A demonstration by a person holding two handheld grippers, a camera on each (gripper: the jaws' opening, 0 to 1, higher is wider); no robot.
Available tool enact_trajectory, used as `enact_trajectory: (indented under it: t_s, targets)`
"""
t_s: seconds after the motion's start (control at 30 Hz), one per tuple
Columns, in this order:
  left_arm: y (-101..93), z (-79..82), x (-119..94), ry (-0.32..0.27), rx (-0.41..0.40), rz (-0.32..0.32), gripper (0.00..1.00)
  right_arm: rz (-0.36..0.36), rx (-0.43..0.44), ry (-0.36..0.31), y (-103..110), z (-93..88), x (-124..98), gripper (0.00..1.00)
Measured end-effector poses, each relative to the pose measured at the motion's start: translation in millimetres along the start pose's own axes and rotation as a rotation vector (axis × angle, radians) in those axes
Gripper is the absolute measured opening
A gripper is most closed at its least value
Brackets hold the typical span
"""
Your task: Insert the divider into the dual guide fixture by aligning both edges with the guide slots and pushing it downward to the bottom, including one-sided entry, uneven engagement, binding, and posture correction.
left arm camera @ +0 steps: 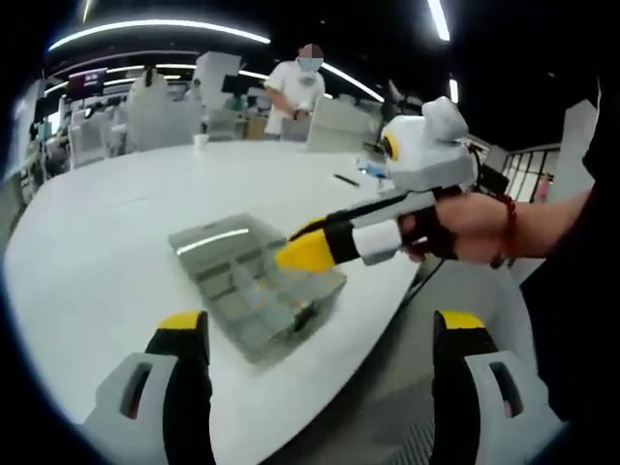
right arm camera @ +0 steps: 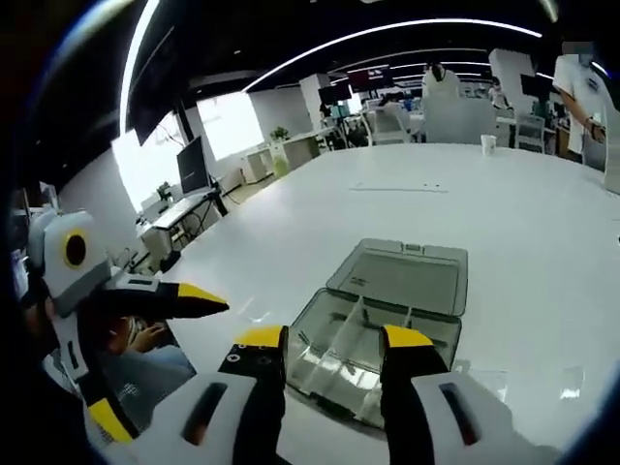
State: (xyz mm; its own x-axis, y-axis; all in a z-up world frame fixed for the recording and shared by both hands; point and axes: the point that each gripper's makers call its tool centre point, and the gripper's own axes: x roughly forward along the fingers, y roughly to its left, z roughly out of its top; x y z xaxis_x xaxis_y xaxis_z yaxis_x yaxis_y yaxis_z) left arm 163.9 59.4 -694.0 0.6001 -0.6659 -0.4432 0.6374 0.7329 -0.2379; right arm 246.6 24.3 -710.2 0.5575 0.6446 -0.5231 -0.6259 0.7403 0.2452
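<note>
Nearby, at the white worktop's [right arm camera: 504, 203] edge, a clear lidded box [right arm camera: 387, 320] lies open; both tools, left [left arm camera: 320, 334] and right [right arm camera: 334, 354], hover released, grasping nothing.

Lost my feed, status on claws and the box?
Left claw open, empty, short of the table. Right claw open, empty, over the clear compartment box. Box lid open. Nothing blocking.

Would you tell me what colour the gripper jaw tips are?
Yellow, clearest on the right gripper in the left gripper view.
</note>
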Motion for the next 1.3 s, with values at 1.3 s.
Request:
enact_trajectory:
  t_s: [1.3]
  targets:
    - [-42.4, 15.3, 36.7, 0.013, 0.040, -0.098, 0.93, -0.230, -0.035, 0.019, -106.9, -20.3, -79.9, 0.36]
